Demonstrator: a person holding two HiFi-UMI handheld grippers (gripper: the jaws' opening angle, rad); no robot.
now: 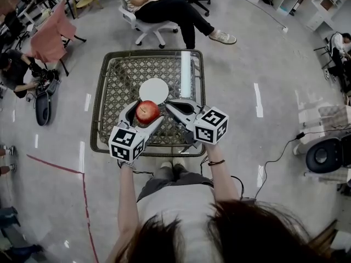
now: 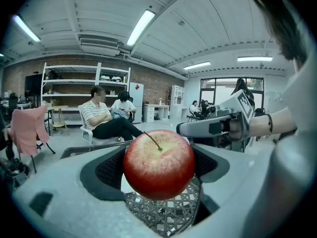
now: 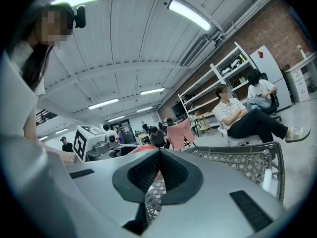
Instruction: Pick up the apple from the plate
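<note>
Head view: the left hand-held gripper (image 1: pixel 143 118) is clamped on the apple (image 1: pixel 147 112), one jaw on each flank. The white plate (image 1: pixel 153 90) lies just beyond its tips, bare, on the wicker desk (image 1: pixel 101 92). The right hand-held gripper (image 1: pixel 174 107) sits just beside the apple, on the far side from the left one, not touching it.

Left gripper view: the apple (image 2: pixel 158 163) fills the gap between the dark pads (image 2: pixel 110 170), stem up, with desk lattice showing beneath it. It looks clear of the plate.

Right gripper view: this gripper's jaws are together with nothing between them. A sliver of red apple (image 3: pixel 143 147) shows past the tips.

The pick looks nearly done. To finish well, hold the squeeze even, since the round skin could roll. Raise it straight, and leave the right gripper aside.
</note>
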